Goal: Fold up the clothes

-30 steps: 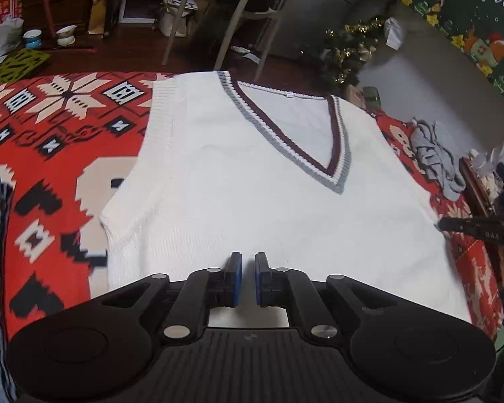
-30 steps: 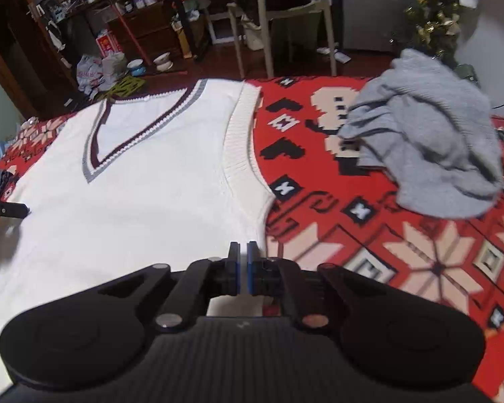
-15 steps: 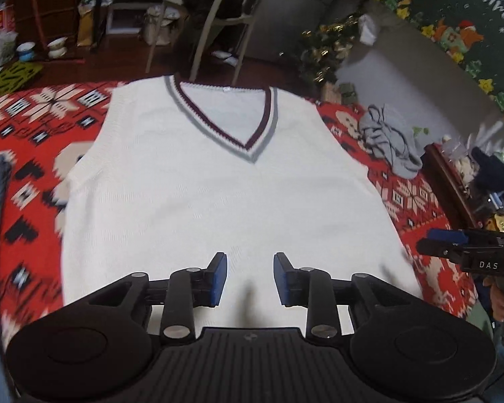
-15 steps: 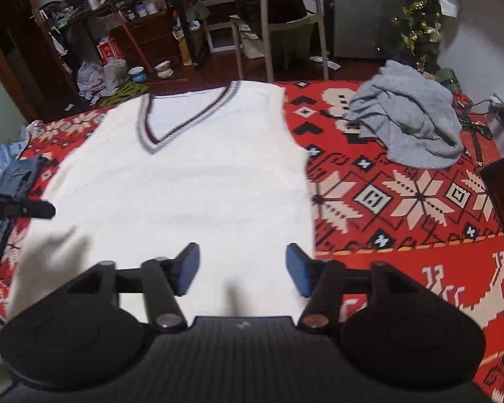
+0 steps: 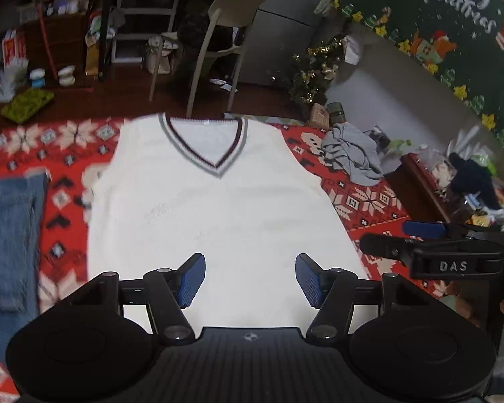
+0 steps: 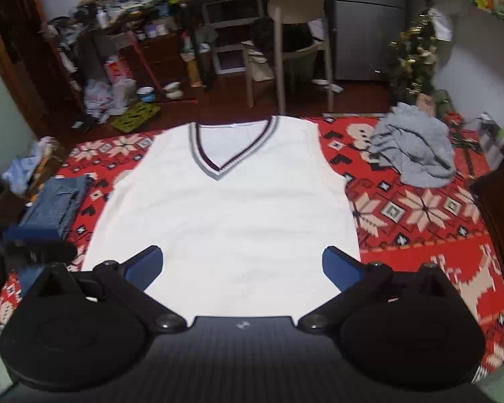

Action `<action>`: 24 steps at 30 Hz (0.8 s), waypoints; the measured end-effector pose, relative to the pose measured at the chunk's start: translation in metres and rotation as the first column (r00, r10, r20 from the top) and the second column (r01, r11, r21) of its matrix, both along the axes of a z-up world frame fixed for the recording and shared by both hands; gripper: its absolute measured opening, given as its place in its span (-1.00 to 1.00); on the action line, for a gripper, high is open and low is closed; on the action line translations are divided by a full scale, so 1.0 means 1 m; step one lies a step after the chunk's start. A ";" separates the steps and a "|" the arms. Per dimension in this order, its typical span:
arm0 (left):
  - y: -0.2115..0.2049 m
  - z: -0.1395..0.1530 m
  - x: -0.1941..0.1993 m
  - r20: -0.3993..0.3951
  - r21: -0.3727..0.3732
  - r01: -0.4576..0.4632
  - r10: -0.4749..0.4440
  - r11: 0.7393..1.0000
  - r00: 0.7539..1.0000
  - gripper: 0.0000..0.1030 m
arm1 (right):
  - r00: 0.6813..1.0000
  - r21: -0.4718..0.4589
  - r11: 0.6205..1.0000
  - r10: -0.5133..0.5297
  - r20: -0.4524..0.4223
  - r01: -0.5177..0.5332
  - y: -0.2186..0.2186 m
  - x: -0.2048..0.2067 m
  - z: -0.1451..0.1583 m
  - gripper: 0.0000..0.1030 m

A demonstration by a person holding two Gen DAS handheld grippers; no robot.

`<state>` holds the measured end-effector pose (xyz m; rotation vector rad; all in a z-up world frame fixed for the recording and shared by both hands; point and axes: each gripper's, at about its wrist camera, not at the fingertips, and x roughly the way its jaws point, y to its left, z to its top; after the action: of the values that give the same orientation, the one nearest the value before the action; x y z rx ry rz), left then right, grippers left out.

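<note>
A white sleeveless V-neck vest (image 5: 215, 208) (image 6: 232, 208) with a grey and maroon collar lies spread flat on a red patterned blanket (image 5: 369, 201) (image 6: 420, 208), collar at the far side. My left gripper (image 5: 250, 280) hovers above the vest's near hem, its jaws still opening, nothing between them. My right gripper (image 6: 242, 265) also hangs above the near hem, jaws opening wide and empty. In the left wrist view the right gripper (image 5: 423, 235) shows at the right edge; the left gripper (image 6: 27, 245) shows blurred at the left of the right wrist view.
A crumpled grey garment (image 5: 352, 154) (image 6: 416, 144) lies on the blanket right of the vest. Folded blue jeans (image 5: 10, 235) (image 6: 55, 205) sit to its left. A beige chair (image 5: 218, 43) (image 6: 295, 37), cluttered shelves and a small decorated tree (image 6: 410, 53) stand beyond the blanket.
Both grippers went from shut at the vest's hem to open, letting go of the fabric. Both rose and pulled back, so the whole vest now shows flat below them.
</note>
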<state>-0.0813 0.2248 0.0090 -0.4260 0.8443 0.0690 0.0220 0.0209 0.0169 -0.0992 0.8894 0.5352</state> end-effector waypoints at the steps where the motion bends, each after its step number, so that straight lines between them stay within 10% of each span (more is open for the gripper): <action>1: 0.001 -0.012 -0.003 -0.006 -0.019 -0.019 0.019 1.000 1.000 0.18 | 1.000 -0.023 1.000 -0.019 0.002 0.019 0.004 -0.003 -0.005 0.99; 10: 0.011 -0.082 -0.013 0.007 -0.007 -0.039 0.039 0.999 0.999 0.05 | 0.990 -0.113 0.994 0.015 0.142 0.001 0.011 -0.021 -0.076 0.91; 16: 0.014 -0.115 -0.016 -0.018 -0.030 -0.038 0.037 0.999 0.999 -0.65 | 0.999 -0.162 0.986 0.027 -0.029 -0.032 0.012 -0.010 -0.134 -0.25; 24: 0.005 -0.127 -0.033 -0.102 -0.008 0.003 -0.004 1.000 0.995 -0.70 | 0.993 -0.172 0.979 0.096 -0.070 -0.107 0.005 -0.026 -0.142 -0.27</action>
<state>-0.1147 0.2301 -0.1180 -0.4313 0.9459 0.0845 -0.0044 0.0254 -0.1249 -0.2910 0.9946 0.5563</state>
